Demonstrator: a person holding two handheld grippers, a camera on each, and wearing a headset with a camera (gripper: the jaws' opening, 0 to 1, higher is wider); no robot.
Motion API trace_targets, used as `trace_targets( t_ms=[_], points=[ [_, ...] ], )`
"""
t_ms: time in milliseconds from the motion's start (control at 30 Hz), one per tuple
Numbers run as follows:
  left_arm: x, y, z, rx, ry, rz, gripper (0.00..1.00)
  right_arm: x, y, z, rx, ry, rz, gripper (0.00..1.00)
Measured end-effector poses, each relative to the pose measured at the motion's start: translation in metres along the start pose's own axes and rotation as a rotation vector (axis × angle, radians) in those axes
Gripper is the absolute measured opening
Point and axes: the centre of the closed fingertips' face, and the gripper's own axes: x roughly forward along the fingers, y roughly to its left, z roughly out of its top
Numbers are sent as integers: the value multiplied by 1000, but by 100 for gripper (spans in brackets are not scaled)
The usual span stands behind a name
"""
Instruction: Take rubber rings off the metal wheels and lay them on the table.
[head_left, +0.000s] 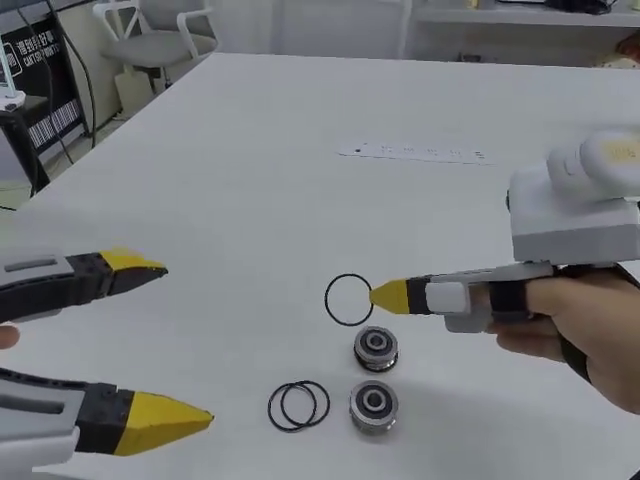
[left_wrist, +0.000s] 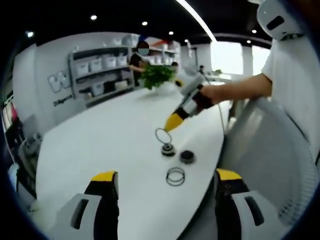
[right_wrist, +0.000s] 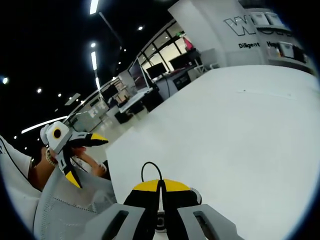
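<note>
My right gripper (head_left: 385, 295) is shut on the edge of a thin black rubber ring (head_left: 348, 299), held just beyond the far metal wheel (head_left: 376, 348). The near wheel (head_left: 374, 405) stands close in front of it on the white table (head_left: 250, 180). Two loose rings (head_left: 298, 405) lie overlapping to the left of the near wheel. My left gripper (head_left: 175, 340) is open and holds nothing, well left of the rings. In the right gripper view the shut jaws (right_wrist: 161, 186) pinch the ring (right_wrist: 151, 171). In the left gripper view the open gripper (left_wrist: 166, 176) faces the loose rings (left_wrist: 175, 176) and both wheels (left_wrist: 168, 149).
A flat white power strip (head_left: 415, 153) lies farther back on the table. A white chair (head_left: 150, 40) and a black banner (head_left: 40, 80) stand past the far left edge. The person's hand (head_left: 585, 335) grips the right tool.
</note>
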Motion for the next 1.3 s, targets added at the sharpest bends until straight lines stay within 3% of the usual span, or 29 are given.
trace_targets(
  t_ms=[200,600,900,1300],
  points=[
    [1,-7,-11,-35,15,-6,80,7,9,-7,-32,42,18,0],
    [5,-14,-14,-65,17,-29,81,23,22,-36,-99,170,45,0],
    [7,-17,-19,-59,46,-43,81,31,21,-52,-132,235,47,0],
    [7,-16,-19,-77,35,-41,80,37,12,-65,-170,302,12,0]
  ],
)
